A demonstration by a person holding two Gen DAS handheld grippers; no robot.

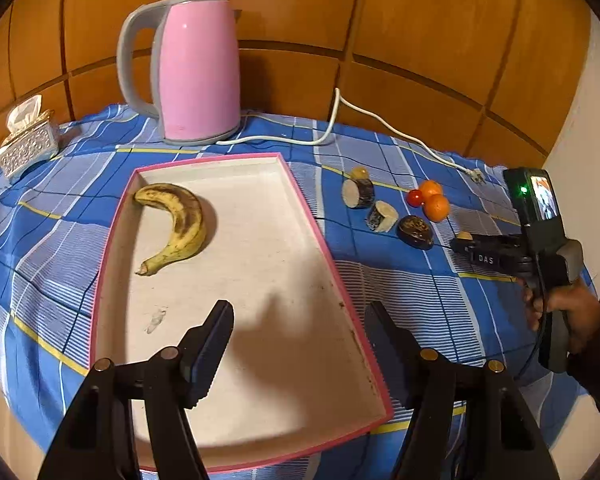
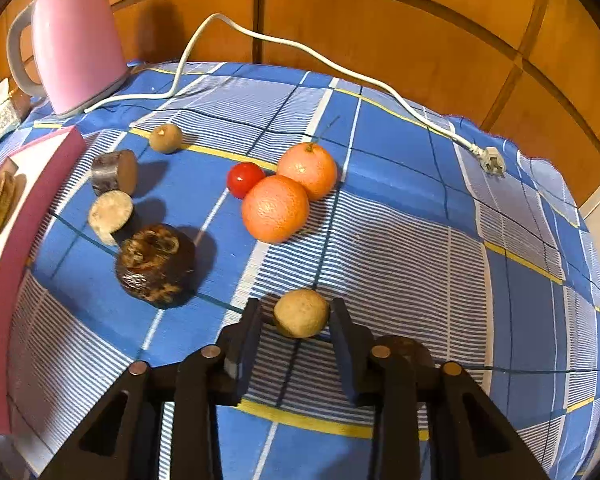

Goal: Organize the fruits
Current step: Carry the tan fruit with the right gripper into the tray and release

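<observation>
A spotted banana (image 1: 184,220) lies in the pink-rimmed tray (image 1: 308,208). My left gripper (image 1: 300,312) hangs open over the tray's near end with nothing between its fingers. On the blue checked cloth to the right of the tray lie two oranges (image 2: 275,208), a red tomato (image 2: 243,179), three dark cut chunks (image 2: 156,266) and a tan round fruit (image 2: 165,138). My right gripper (image 2: 297,308) is shut on a second small tan fruit (image 2: 300,314) at its fingertips. From the left wrist, that fruit (image 1: 465,235) shows at the tip of the right gripper (image 1: 460,242), held in a person's hand.
A pink kettle (image 1: 198,68) stands behind the tray, and its white cord (image 2: 300,50) runs across the far cloth to a loose plug (image 2: 492,160). A tissue box (image 1: 28,144) sits at the far left. Wooden panels back the table.
</observation>
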